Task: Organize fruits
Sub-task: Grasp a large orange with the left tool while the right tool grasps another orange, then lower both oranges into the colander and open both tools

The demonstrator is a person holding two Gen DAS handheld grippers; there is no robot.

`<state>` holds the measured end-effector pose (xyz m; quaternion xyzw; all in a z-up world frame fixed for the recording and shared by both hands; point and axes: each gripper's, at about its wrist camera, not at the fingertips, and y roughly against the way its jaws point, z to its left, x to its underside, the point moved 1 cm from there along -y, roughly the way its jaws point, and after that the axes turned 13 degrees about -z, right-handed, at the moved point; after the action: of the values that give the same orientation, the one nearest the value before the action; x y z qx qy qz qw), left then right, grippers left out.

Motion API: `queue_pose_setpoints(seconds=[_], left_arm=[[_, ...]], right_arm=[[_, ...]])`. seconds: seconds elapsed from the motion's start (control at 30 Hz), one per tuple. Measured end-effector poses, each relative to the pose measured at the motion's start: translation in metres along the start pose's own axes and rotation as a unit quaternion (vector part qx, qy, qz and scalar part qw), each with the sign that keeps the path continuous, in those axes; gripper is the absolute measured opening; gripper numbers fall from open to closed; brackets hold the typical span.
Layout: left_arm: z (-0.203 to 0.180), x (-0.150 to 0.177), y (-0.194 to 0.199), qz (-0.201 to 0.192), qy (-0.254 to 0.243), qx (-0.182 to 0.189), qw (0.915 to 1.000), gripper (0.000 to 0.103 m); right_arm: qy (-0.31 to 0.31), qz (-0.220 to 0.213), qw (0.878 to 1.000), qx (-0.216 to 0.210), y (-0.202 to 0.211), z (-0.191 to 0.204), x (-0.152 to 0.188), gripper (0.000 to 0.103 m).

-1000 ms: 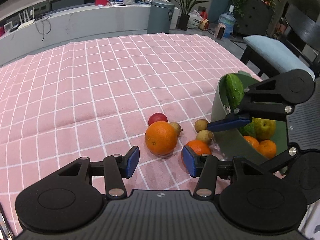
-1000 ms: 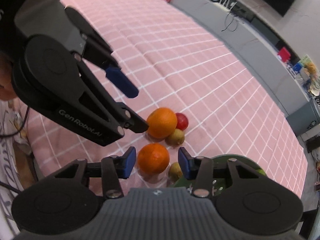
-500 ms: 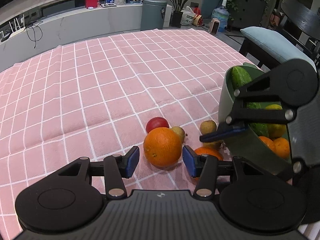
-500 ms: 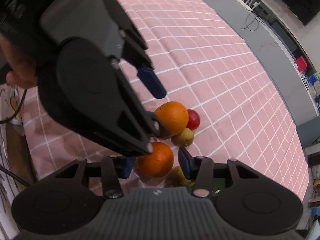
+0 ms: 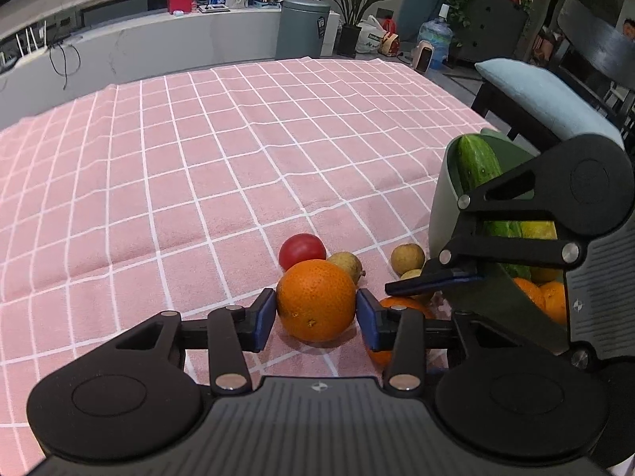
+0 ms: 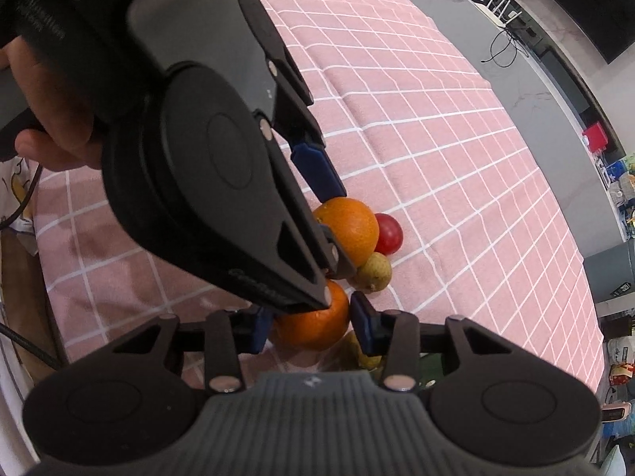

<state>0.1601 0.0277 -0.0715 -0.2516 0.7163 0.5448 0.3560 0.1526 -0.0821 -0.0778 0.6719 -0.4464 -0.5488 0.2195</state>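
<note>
The green bowl (image 5: 440, 202) at right holds a cucumber (image 5: 476, 162) and oranges (image 5: 541, 297); the left gripper (image 5: 316, 313) and right gripper (image 6: 310, 325), jaws just closing, each pinch an orange on the surface.

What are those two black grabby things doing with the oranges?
A person holds a gripper in each hand and is sorting fruit on a pink checked cloth. The left gripper has just closed its jaws around the big orange. The right gripper has just closed around the other orange. Both oranges look still on the cloth. A green bowl beside them already holds a cucumber and more fruit.
</note>
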Motion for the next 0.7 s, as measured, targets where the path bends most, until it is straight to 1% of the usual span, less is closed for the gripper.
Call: queue_pose_setpoints(seconds=[0.1,0.23,0.43,0.6,0.7], left_arm=[[-0.002,0.002,0.006,0.003,-0.009,-0.015,0.9999,0.049],[0.001,0.003,0.017,0.008,0.005,-0.025,0.9997,0.048],[0.002,0.001,0.037,0.018,0.028,-0.039,0.9987,0.048],[-0.007,-0.009,0.061,0.002,0.026,-0.049,0.9984,0.048],[-0.015,-0.020,0.076,-0.015,0.031,-0.043,0.9985,0.048]], right_arm=[[0.000,-0.004,1.000,0.005,0.003,0.002,0.000,0.037],[-0.019,-0.019,1.000,0.009,0.013,0.001,-0.002,0.037],[-0.053,-0.034,0.998,0.003,0.028,0.000,-0.006,0.037],[-0.101,-0.070,0.992,0.016,0.057,-0.005,-0.009,0.037],[-0.132,-0.090,0.987,0.032,0.078,-0.012,-0.006,0.037]])
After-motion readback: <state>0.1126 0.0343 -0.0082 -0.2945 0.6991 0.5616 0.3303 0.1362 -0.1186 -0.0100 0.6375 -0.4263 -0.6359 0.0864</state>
